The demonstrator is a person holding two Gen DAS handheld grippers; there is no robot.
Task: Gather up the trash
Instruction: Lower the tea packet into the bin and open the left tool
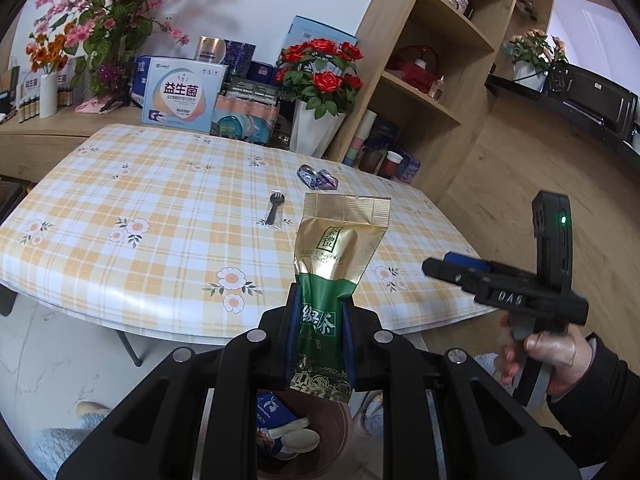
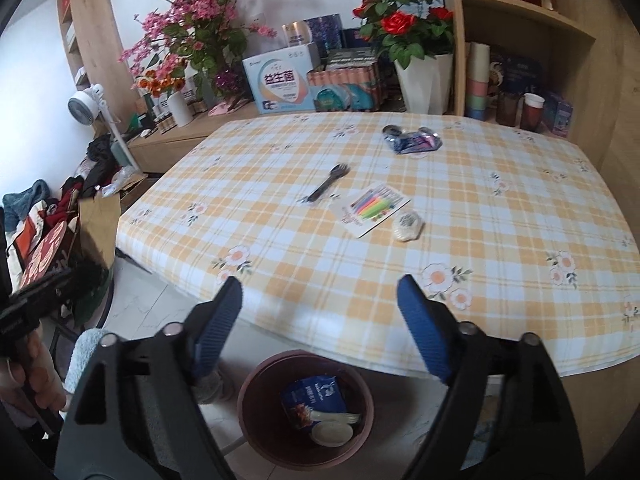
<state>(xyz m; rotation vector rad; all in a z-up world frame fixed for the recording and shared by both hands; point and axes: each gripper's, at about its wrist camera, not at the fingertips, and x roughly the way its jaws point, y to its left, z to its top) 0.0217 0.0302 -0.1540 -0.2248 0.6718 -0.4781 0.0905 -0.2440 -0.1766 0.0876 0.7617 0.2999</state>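
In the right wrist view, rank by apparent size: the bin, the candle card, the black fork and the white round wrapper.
1. bin, by far the largest, though it is also nearest the camera.
2. candle card.
3. fork: long but thin, less area than the card.
4. white wrapper: close to the fork in area, so that order is unsure.

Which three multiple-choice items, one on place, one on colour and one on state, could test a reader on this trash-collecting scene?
1. Where is the round brown bin?
A. on the table
B. on the floor by the table edge
C. on a shelf

2. What colour is the tea pouch in the left gripper?
A. gold and green
B. red
C. white

3. How do the right gripper jaws stand?
A. shut on a fork
B. shut, empty
C. open, empty

Key: 1 B, it stands below the checked tabletop; 2 A, gold top, green bottom; 3 C, wide gap, nothing between.
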